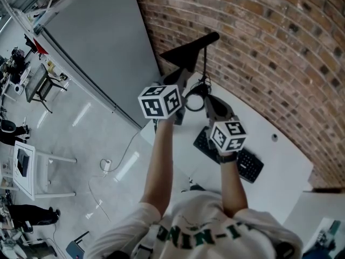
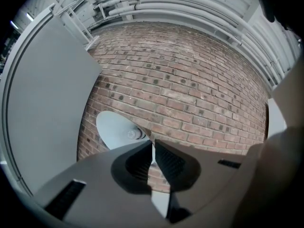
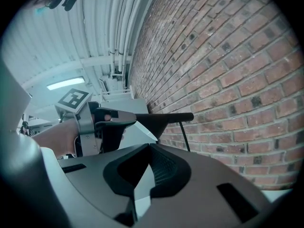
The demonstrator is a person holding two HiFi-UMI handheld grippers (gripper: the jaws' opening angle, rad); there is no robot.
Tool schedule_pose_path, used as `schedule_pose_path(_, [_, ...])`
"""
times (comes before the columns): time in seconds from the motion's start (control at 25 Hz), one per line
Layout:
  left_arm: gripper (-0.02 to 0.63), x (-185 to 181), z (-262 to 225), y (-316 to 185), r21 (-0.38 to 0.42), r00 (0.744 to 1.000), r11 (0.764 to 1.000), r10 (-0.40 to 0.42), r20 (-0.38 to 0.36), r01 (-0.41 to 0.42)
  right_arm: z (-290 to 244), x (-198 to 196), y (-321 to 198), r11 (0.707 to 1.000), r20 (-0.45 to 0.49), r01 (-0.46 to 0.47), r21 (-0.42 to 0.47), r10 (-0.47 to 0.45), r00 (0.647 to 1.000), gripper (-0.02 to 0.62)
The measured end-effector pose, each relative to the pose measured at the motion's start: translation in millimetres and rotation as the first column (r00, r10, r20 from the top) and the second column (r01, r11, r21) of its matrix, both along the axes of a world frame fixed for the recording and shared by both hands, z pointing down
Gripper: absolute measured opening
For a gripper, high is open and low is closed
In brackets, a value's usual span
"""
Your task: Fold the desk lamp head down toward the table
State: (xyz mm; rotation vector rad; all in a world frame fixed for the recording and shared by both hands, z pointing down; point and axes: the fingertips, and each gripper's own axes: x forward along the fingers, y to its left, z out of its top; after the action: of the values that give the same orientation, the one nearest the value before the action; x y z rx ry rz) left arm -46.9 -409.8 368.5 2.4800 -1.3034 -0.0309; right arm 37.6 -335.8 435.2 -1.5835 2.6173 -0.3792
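The desk lamp stands at the table's far end, its long black head [image 1: 188,50] held up level on a thin black stem [image 1: 205,63]. My left gripper [image 1: 180,74] is shut on the near end of the head; a thin pale edge sits pinched between its pads [image 2: 153,148]. From the right gripper view, the left gripper [image 3: 128,120] clamps the head [image 3: 166,118] by its white underside, and the stem [image 3: 185,137] drops behind my jaw. My right gripper [image 1: 211,102] hovers lower beside the lamp's ring, its tips [image 3: 149,148] together with nothing seen between them.
A black keyboard [image 1: 245,163] lies on the white table [image 1: 280,161] under my right hand. The brick wall [image 1: 259,47] rises close behind the lamp. A grey partition [image 1: 102,42] stands to the left, with open floor beyond the table's left edge.
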Motion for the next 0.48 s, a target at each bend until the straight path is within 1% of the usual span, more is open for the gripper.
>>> schedule_pose_path(0.08, [0.018,0.0,3.2,0.2,-0.004,1.000,1.000,0.000,0.000,0.000,2.4,-1.0,-0.6,1.000,0.007,0.005,-0.004,-0.005,1.000,0.005])
schedule_pose_path(0.24, [0.018,-1.2,9.1,0.5,-0.012,1.000,1.000,0.012,-0.011,-0.012,3.2,-3.1,-2.0,1.000,0.054,0.007,-0.021,-0.006,0.999,0.005])
schedule_pose_path(0.48, [0.017,-2.0,16.8,1.1,-0.028,0.999,1.000,0.013,-0.031,-0.014,3.9,-4.0,-3.8,1.000,0.064,0.003,-0.026,-0.001,0.998,0.005])
